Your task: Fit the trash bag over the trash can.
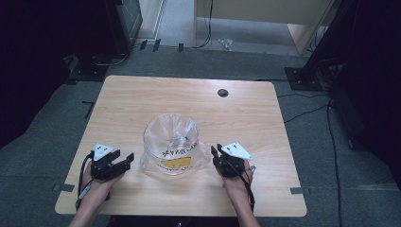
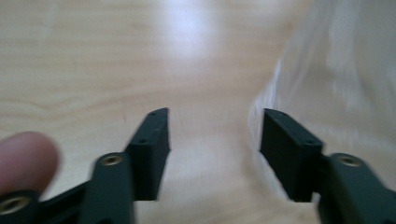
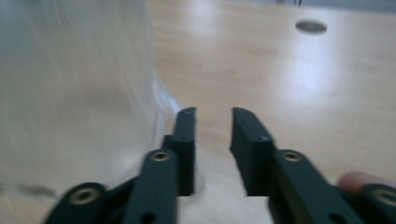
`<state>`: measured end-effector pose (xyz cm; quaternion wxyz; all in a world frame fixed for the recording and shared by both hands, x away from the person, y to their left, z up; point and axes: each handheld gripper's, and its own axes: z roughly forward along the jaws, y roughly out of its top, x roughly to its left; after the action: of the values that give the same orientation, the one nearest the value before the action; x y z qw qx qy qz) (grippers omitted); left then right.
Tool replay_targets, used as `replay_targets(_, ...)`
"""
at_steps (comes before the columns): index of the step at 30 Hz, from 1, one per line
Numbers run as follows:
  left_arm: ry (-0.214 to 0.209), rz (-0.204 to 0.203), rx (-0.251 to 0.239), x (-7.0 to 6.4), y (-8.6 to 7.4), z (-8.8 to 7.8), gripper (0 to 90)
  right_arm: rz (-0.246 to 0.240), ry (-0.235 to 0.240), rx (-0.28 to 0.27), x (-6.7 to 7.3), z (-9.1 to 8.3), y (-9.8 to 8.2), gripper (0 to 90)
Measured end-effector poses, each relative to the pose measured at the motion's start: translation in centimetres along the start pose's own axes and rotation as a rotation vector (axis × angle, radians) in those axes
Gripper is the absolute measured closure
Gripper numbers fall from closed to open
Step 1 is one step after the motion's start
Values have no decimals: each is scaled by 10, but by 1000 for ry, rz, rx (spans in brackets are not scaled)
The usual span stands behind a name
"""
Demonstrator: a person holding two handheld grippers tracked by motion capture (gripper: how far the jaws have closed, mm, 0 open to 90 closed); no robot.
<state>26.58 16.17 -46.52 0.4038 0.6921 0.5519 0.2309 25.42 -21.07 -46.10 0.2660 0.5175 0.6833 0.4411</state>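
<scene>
We see a clear, crinkly plastic bag (image 1: 171,144) standing puffed up near the middle of the light wooden table (image 1: 142,94). It has black writing and a yellow patch on its front. The bag's top is open and round.

Our left gripper (image 1: 124,161) sits at 9 o'clock from the bag, just beside it. In the left gripper view its two black jaws stand apart, with bare table between them and the bag (image 2: 336,79) at 2 o'clock, right by one jaw.

Our right gripper (image 1: 217,153) sits at 3 o'clock from the bag, very close. Its jaws are a little apart and hold nothing. In the right gripper view the bag (image 3: 74,84) is at 10 o'clock, and a small dark round hole (image 3: 311,26) in the table lies far off at 1 o'clock.
</scene>
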Motion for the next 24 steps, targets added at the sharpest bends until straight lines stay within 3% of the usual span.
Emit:
replay_targets(2,18,11,-65,-13,11,4,592,-8,-4,-35,7,5,12,862)
replay_targets(4,14,8,-89,-26,22,12,617,-34,-6,-68,16,13,23,874)
replay_targets(6,22,-9,-96,-34,29,23,654,-42,-24,-81,22,22,30,869)
replay_targets(8,2,-25,-99,-40,32,30,716,-28,-20,-88,25,28,33,869)
replay_targets(12,-25,12,-112,-53,28,36,849,-40,42,-88,31,34,29,900)
replay_targets(14,-29,4,-111,-55,26,37,900,-56,13,-86,34,37,26,900)
replay_targets(16,-24,5,-112,-55,24,37,900,-26,25,-77,33,39,22,900)
replay_targets(24,-11,-1,-107,-59,9,39,900,-46,35,-12,33,48,-4,900)
